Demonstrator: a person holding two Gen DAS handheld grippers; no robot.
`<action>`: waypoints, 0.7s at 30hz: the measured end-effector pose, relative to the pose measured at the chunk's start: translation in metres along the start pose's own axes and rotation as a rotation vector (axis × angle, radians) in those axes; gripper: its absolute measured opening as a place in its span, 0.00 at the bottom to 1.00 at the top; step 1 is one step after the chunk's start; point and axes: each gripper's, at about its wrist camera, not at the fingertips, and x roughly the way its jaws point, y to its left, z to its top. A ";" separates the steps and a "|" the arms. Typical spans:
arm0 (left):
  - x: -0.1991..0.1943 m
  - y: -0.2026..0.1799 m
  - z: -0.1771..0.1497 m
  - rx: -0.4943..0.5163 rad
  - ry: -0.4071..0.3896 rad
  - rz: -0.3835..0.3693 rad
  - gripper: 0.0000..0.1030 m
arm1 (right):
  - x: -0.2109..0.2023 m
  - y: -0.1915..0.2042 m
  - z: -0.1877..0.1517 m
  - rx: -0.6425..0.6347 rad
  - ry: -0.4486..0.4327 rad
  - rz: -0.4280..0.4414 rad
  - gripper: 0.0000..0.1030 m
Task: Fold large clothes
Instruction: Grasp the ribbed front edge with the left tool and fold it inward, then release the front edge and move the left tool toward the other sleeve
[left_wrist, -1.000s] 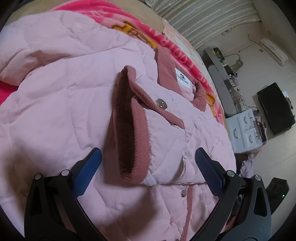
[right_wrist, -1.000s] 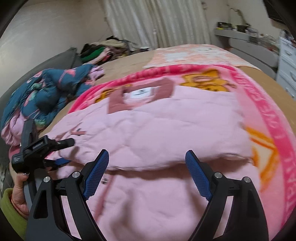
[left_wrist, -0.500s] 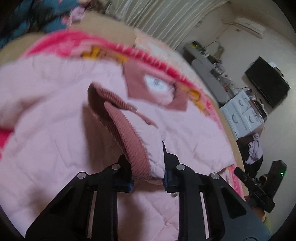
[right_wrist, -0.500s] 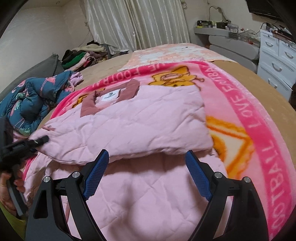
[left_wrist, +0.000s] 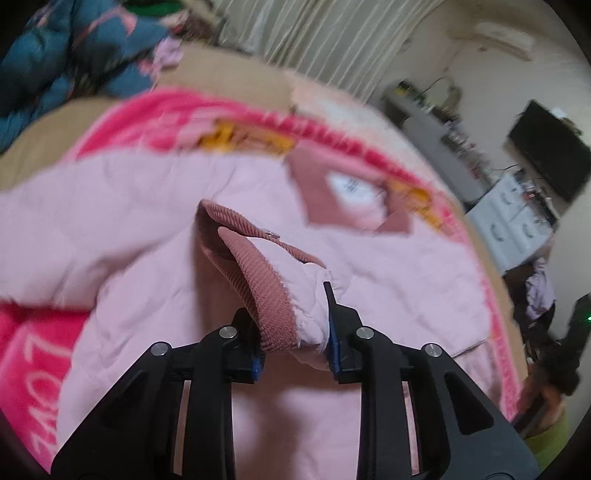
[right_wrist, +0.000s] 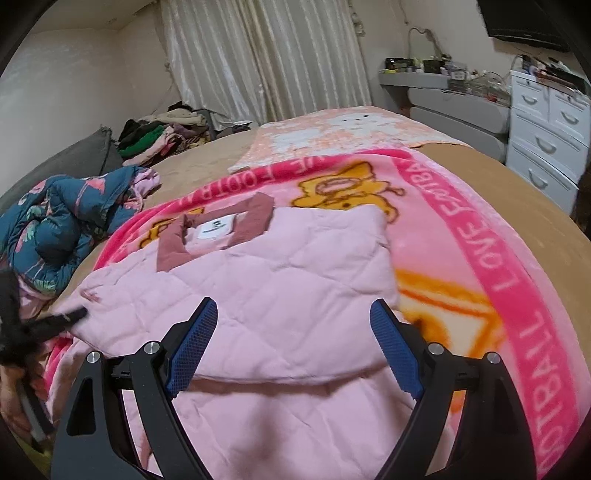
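Observation:
A pale pink quilted jacket (right_wrist: 295, 266) lies spread on a pink cartoon blanket (right_wrist: 480, 240), its dusty-rose collar and white label (right_wrist: 216, 232) towards the far side. In the left wrist view my left gripper (left_wrist: 291, 325) grips the jacket's sleeve cuff (left_wrist: 258, 273), ribbed rose corduroy, lifted off the jacket body (left_wrist: 129, 221). Its jaws are opening slightly, with the cuff still pressed between the pads. My right gripper (right_wrist: 293, 308) hovers open over the folded jacket's near edge with nothing between its fingers. The left gripper shows as a blurred black shape (right_wrist: 55, 321) at the jacket's left edge.
A blue floral padded garment (right_wrist: 62, 221) is bunched on the bed at the left. A pile of clothes (right_wrist: 159, 136) sits at the far end by the curtains. White drawers (right_wrist: 546, 140) and a grey shelf stand at the right, and a dark screen (left_wrist: 546, 155) hangs on the wall.
My left gripper went from wide open around the cuff to shut on it, then lifted it and rolled. The right gripper drifted sideways over the jacket, still open.

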 end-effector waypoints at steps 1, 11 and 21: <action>0.005 0.005 -0.003 -0.006 0.014 0.011 0.19 | 0.002 0.004 0.001 -0.008 0.005 0.003 0.81; 0.006 0.010 -0.011 0.004 0.026 0.052 0.26 | 0.054 0.039 0.016 -0.126 0.111 0.002 0.81; 0.009 0.011 -0.015 0.024 0.034 0.093 0.37 | 0.100 0.001 -0.007 -0.085 0.237 -0.094 0.82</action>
